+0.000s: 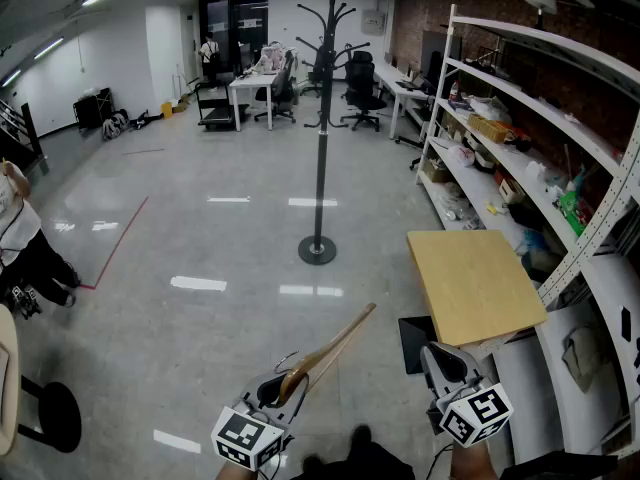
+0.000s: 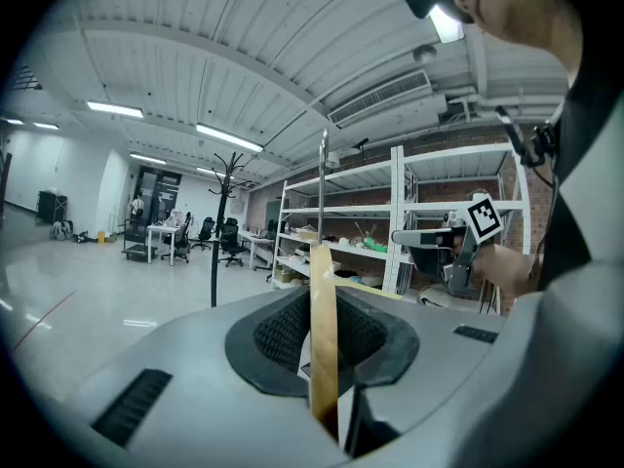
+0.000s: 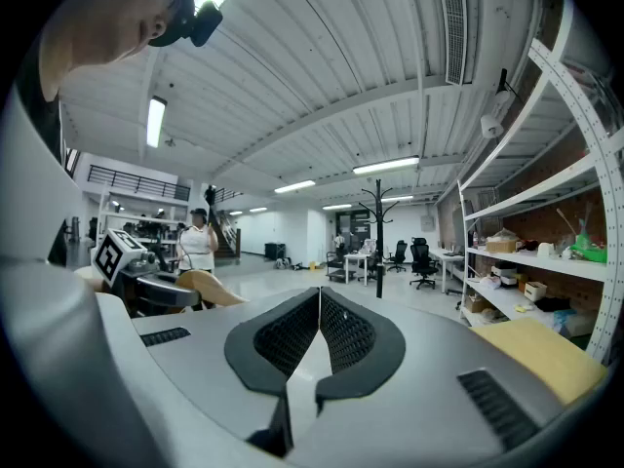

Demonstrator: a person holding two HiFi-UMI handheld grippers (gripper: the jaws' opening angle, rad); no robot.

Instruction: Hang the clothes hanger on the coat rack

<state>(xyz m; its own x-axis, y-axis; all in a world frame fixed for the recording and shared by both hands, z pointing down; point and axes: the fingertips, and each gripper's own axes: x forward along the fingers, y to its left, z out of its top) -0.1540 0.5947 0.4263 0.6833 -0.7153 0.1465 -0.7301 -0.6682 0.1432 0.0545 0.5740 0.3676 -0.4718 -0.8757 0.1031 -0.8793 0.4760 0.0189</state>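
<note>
My left tool [image 1: 280,392] clamps the tan wooden clothes hanger [image 1: 335,348], right tool [image 1: 443,360] closed, empty; hanger could swivel loose before the upper-centre black metal coat rack [image 1: 321,128].

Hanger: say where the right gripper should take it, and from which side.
Likely the bare wooden arm of the hanger, mid-length, from the right. The left gripper pinches its near part, and that arm juts forward, nearest the right gripper, whose shut jaws must open first.

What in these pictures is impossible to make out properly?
- The hanger: head view, its lower end hidden behind the left tongs; left gripper view shows it only edge-on.
- The shelf clutter: head view, too small to name.
- The person at left: head view, cut off by the edge.
</note>
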